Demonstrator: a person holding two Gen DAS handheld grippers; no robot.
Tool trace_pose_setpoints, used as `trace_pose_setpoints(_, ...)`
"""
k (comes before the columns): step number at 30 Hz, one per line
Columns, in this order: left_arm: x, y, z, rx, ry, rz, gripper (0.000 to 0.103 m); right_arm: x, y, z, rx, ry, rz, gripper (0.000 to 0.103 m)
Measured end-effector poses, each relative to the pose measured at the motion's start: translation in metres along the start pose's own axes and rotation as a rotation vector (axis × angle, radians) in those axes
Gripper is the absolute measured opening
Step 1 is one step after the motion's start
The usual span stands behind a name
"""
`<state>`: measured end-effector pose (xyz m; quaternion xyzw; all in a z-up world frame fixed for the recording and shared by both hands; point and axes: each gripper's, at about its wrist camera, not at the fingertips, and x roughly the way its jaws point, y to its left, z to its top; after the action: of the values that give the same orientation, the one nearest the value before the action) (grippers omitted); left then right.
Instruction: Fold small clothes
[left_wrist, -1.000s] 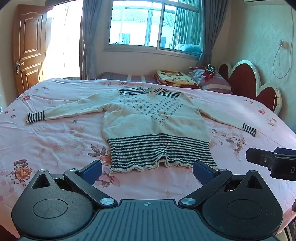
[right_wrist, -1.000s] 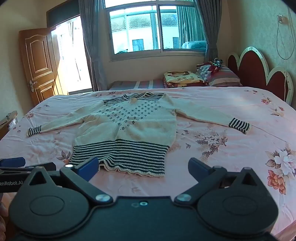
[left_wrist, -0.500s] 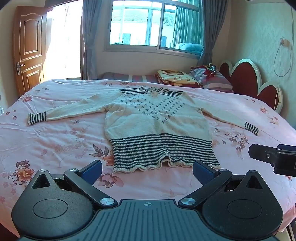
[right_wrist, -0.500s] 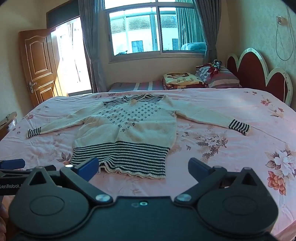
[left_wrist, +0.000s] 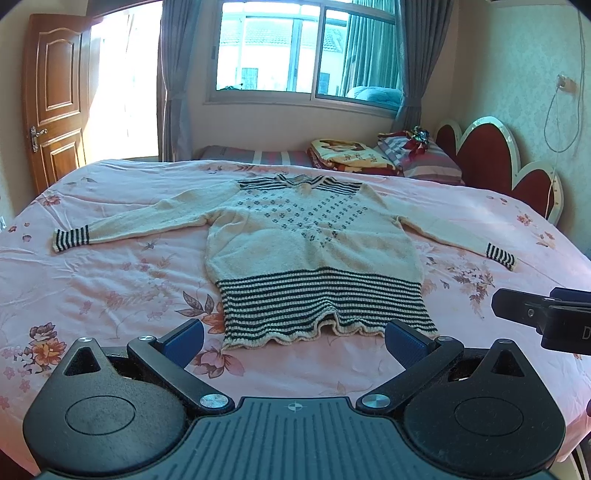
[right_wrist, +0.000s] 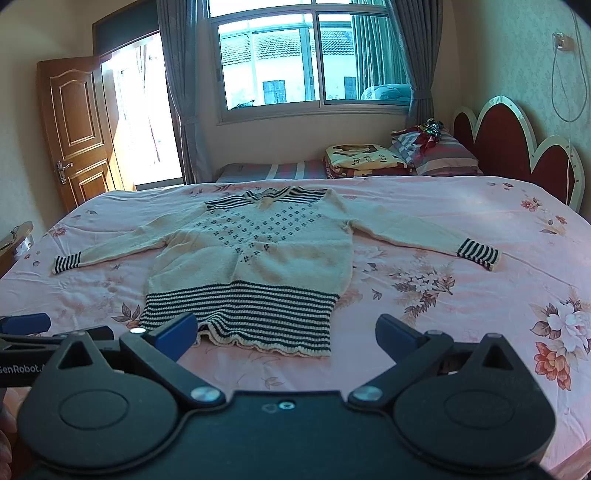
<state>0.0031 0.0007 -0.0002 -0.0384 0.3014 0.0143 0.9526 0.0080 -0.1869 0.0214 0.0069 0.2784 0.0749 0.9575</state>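
A cream knit sweater (left_wrist: 310, 243) (right_wrist: 258, 254) with a black-striped hem, cuffs and collar lies flat, face up, on the pink floral bedsheet (left_wrist: 110, 280) (right_wrist: 461, 295), both sleeves spread out to the sides. My left gripper (left_wrist: 293, 338) hovers open just short of the striped hem, nothing between its blue pads. In the right wrist view my right gripper (right_wrist: 286, 332) is also open and empty, near the hem's right half. Each gripper shows at the edge of the other's view.
Folded blankets (left_wrist: 351, 157) and pillows (right_wrist: 439, 153) are stacked beyond the bed near a red scalloped headboard (right_wrist: 517, 147). A wooden door (left_wrist: 55, 110) stands at the left, a window with grey curtains behind. The bed's near edge lies under the grippers.
Both grippers have drawn back and risen slightly, so the sweater sits a little farther off. Jaws stay open; the sweater has not moved.
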Motion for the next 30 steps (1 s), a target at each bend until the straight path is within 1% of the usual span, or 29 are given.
trace_pose_setpoints(30,0.0007,0.0027,0.004,0.01,-0.005,0.008,0.103,0.0046,0.0042,0.0012,0.001,0.004,0.008,0.102)
